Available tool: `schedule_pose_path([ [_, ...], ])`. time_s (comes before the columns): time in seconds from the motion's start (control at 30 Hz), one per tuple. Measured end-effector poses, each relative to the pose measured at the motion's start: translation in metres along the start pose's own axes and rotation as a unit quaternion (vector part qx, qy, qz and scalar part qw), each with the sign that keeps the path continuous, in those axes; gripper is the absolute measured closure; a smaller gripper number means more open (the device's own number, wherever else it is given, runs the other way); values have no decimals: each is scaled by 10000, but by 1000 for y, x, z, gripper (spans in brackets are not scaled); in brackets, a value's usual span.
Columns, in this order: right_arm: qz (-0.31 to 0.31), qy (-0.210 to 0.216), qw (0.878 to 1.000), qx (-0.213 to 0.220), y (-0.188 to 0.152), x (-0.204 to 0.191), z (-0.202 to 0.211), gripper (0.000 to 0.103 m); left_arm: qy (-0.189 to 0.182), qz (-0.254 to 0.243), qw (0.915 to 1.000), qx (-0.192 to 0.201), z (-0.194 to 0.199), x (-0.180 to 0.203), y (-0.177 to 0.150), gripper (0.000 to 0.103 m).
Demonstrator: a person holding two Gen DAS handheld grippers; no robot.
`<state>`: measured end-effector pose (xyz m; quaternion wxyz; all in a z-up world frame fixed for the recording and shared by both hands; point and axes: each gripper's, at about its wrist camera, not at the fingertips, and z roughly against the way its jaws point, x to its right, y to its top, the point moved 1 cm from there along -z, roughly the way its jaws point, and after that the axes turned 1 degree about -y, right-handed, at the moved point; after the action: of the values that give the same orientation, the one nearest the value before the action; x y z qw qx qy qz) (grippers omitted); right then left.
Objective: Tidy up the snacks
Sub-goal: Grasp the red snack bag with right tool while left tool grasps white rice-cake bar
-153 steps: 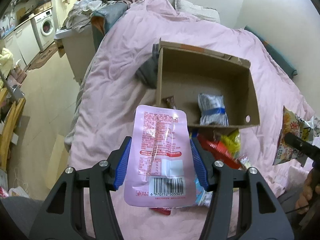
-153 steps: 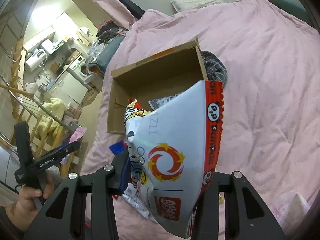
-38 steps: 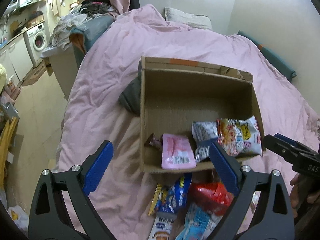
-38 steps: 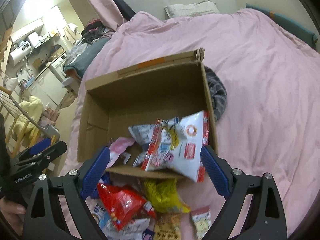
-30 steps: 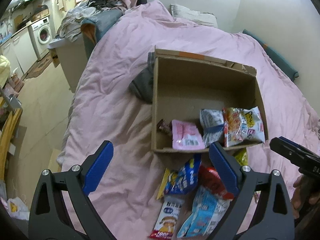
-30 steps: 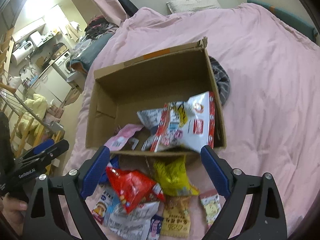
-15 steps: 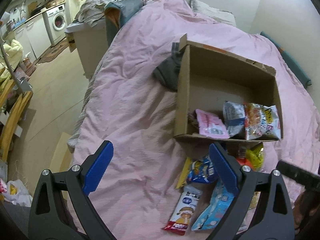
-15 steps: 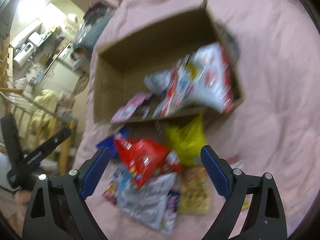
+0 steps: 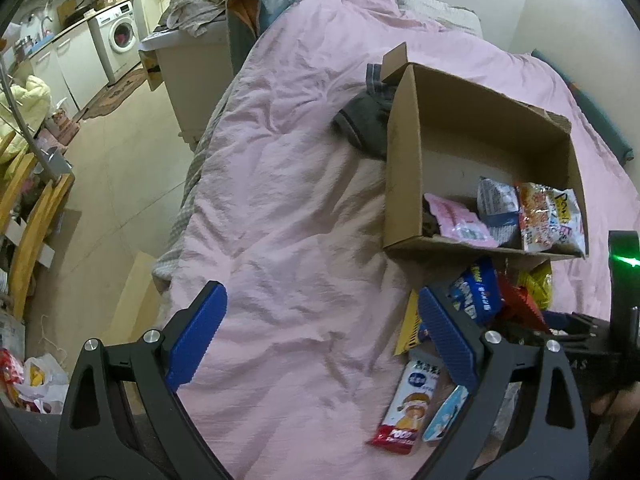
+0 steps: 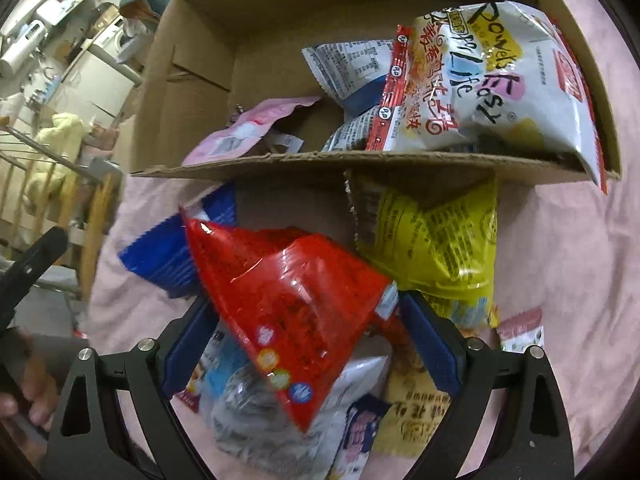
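Observation:
A cardboard box (image 9: 404,152) stands on the pink bed and holds a pink packet (image 9: 460,222), a blue-white packet (image 9: 496,200) and a large white chip bag (image 9: 550,216). Loose snacks lie in a pile in front of it. My left gripper (image 9: 320,332) is open and empty over bare bedding, left of the pile. My right gripper (image 10: 304,332) is open, its jaws on either side of a red packet (image 10: 296,300) at the top of the pile. A yellow packet (image 10: 436,248) and a blue packet (image 10: 168,252) lie beside it. The box also shows in the right wrist view (image 10: 192,80).
A dark garment (image 9: 364,120) lies behind the box. The bed's left edge drops to a floor with a washing machine (image 9: 120,40) and a cluttered counter (image 9: 188,40). More packets (image 9: 412,400) lie at the pile's near side.
Both packets I held five seconds ago now lie in the box. My right gripper has dropped down onto the pile around the red packet. My left gripper has swung left.

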<state>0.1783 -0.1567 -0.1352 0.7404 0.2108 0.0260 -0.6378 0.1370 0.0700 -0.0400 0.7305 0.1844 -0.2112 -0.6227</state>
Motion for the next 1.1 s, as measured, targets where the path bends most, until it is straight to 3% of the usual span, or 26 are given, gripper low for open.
schedule_pose_path([
  [0.1,-2,107,9999,-37,-2,5,-1,38,-1,8,9999,-113,-4,-4,-3,8],
  [0.33,130,467,9987,149,-8,6,28,60,-325,-44,9962,-803,-24,1,-22,8],
  [0.5,25,733,9963,439,-16,19,60,62,-514,-389,9895,-1295,-39,20,-39,11],
  [0.73,-75,1089,9882,1077,-21,43,100,62,-739,-976,9723,-1993,-62,54,-68,36],
  [0.83,-101,1108,9868,1179,-18,44,107,63,-759,-1168,9677,-2101,-68,66,-74,39],
  [0.97,-208,1110,9863,1203,-19,52,109,63,-574,-1589,9595,-2256,-84,84,-84,56],
  [1.1,-251,1071,9863,1233,-22,57,113,63,-498,-1634,9598,-2229,-84,89,-85,69],
])
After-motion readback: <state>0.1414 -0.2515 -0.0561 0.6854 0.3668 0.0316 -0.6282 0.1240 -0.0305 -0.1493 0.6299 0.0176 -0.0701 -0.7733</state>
